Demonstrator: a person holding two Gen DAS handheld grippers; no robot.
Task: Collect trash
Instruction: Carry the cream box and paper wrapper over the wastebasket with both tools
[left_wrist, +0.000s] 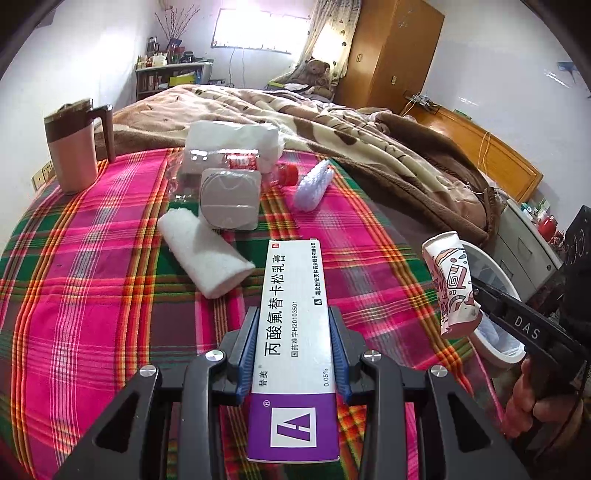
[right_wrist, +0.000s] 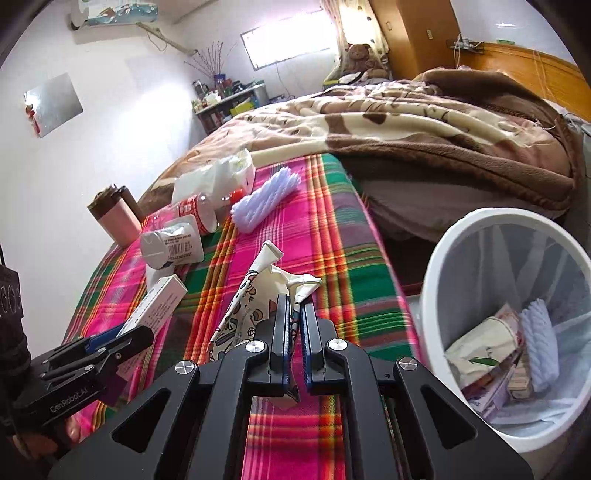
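My left gripper (left_wrist: 293, 325) is shut on a long white and purple ointment box (left_wrist: 295, 332) held above the plaid cloth; the box also shows in the right wrist view (right_wrist: 155, 306). My right gripper (right_wrist: 294, 306) is shut on a crumpled patterned paper cup (right_wrist: 255, 302), held over the cloth's right edge beside the white trash bin (right_wrist: 443, 251). In the left wrist view the cup (left_wrist: 452, 284) hangs at the right above the bin (left_wrist: 495, 350). The bin holds several pieces of trash.
On the plaid cloth (left_wrist: 92, 277) lie a white rolled towel (left_wrist: 207, 254), a sealed plastic tub (left_wrist: 229, 201), a clear bottle with red cap (left_wrist: 284, 173), a pale ridged brush (left_wrist: 314, 184), a tissue pack (left_wrist: 236, 136) and a pink mug (left_wrist: 74, 147). A brown blanket (left_wrist: 332, 122) covers the bed behind.
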